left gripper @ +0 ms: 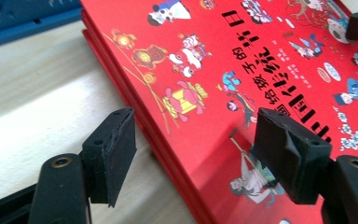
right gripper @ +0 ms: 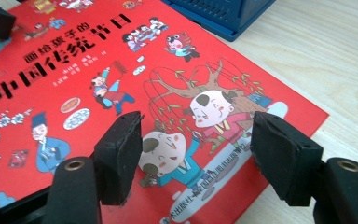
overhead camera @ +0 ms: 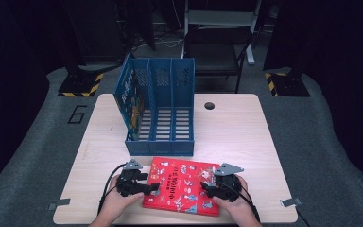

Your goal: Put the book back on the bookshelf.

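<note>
A red picture book (overhead camera: 182,185) lies flat on the wooden table (overhead camera: 236,137), just in front of a blue file rack (overhead camera: 163,109). Its cover shows cartoon figures and black characters (left gripper: 261,70) (right gripper: 98,74). My left gripper (overhead camera: 144,188) is open at the book's left edge; in the left gripper view (left gripper: 196,144) one jaw hangs over the table and the other over the cover. My right gripper (overhead camera: 210,188) is open over the book's right part, its jaws (right gripper: 196,149) spread above the cover with nothing between them.
The blue file rack (right gripper: 223,14) has three slots, and a blue book (overhead camera: 131,97) leans in its leftmost one. A dark cable hole (overhead camera: 209,105) sits in the table behind it. A black chair (overhead camera: 217,47) stands beyond the table's far edge.
</note>
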Demonstrator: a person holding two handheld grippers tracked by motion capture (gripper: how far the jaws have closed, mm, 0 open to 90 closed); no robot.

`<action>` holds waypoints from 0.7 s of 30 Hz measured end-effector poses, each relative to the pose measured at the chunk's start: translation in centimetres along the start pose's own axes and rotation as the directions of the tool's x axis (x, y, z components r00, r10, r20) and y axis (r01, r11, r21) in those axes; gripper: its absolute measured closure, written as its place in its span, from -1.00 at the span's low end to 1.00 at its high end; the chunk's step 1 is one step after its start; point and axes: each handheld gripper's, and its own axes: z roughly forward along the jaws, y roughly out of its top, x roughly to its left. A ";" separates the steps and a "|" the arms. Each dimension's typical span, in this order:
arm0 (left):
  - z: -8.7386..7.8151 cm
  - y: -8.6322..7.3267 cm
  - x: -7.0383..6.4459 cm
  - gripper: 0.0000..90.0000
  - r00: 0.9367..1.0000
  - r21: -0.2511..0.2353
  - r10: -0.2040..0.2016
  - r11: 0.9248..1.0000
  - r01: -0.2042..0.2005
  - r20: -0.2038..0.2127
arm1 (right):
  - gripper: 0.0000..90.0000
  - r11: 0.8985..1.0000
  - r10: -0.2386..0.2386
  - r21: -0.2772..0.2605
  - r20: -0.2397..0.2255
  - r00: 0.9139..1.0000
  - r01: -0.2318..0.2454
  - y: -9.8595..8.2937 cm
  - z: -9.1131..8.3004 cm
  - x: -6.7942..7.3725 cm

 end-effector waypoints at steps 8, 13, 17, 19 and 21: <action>0.4 -0.6 -0.4 -0.53 0.999 -0.013 -0.043 0.999 0.043 0.011 | -0.33 1.000 0.020 0.014 0.044 0.999 -0.021 -0.6 -0.7 0.0; 0.3 -0.9 -0.5 -0.55 0.997 0.008 -0.069 0.998 0.068 0.034 | -0.36 0.993 0.112 0.032 0.029 0.993 -0.113 -1.6 -1.4 -0.4; 0.3 -1.1 -0.7 -0.56 0.997 0.005 -0.069 0.998 0.069 0.030 | -0.44 0.974 0.224 0.048 -0.021 0.974 -0.223 -2.0 -1.1 -1.4; 0.3 -1.1 -0.8 -0.56 0.997 0.007 -0.069 0.998 0.069 0.029 | -0.45 0.970 0.242 0.040 -0.041 0.970 -0.240 -2.1 -0.9 -1.6; 0.3 -1.2 -0.8 -0.59 0.998 0.001 -0.061 0.998 0.061 0.025 | -0.45 0.967 0.254 0.040 -0.061 0.965 -0.252 -2.1 -0.7 -1.9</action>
